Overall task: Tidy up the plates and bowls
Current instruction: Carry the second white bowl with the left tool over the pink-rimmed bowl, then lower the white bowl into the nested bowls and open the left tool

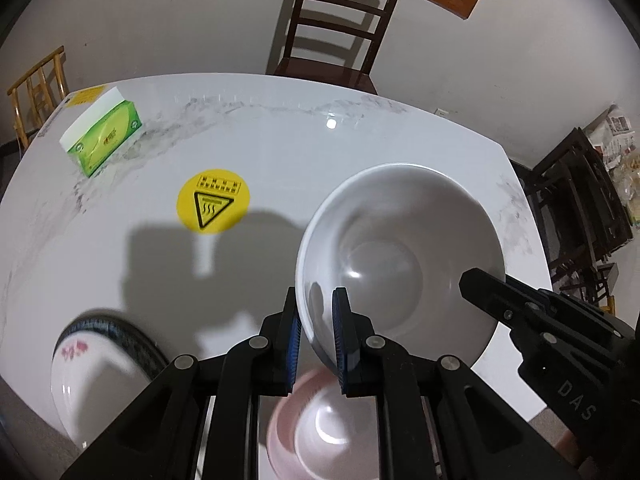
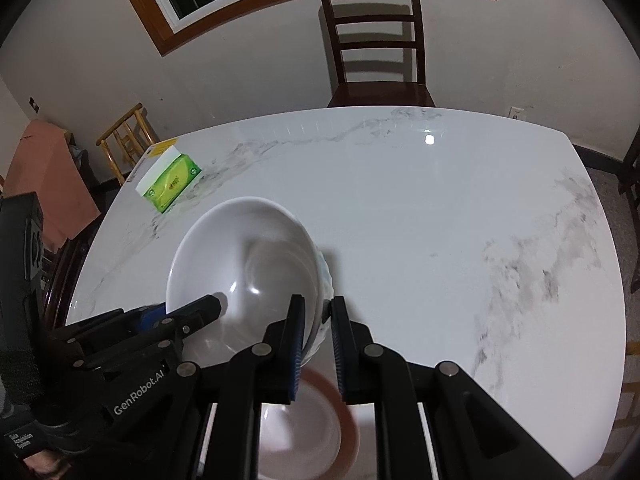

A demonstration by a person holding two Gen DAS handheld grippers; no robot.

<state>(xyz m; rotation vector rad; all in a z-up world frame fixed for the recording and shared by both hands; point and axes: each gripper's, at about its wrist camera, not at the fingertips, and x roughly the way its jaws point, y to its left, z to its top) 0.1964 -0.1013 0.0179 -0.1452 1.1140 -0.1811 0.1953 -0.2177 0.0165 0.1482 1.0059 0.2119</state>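
A large white bowl [image 1: 400, 256] is held in the air above the marble table [image 1: 260, 152]. My left gripper [image 1: 316, 328] is shut on its left rim. My right gripper [image 2: 316, 332] is shut on its right rim [image 2: 316, 280]; the bowl [image 2: 244, 264] shows in the right wrist view too. Each gripper appears in the other's view: the right one [image 1: 532, 320] and the left one [image 2: 160, 328]. Below the held bowl a pink-rimmed bowl [image 1: 320, 428] sits on the table, also seen in the right wrist view [image 2: 312, 428]. A flowered plate [image 1: 92, 384] lies at the near left.
A green tissue box [image 1: 104, 136] stands at the far left of the table. A round yellow warning sticker [image 1: 214, 206] is on the tabletop. A dark wooden chair [image 1: 336, 28] stands behind the far edge, and dark furniture [image 1: 576, 208] at the right.
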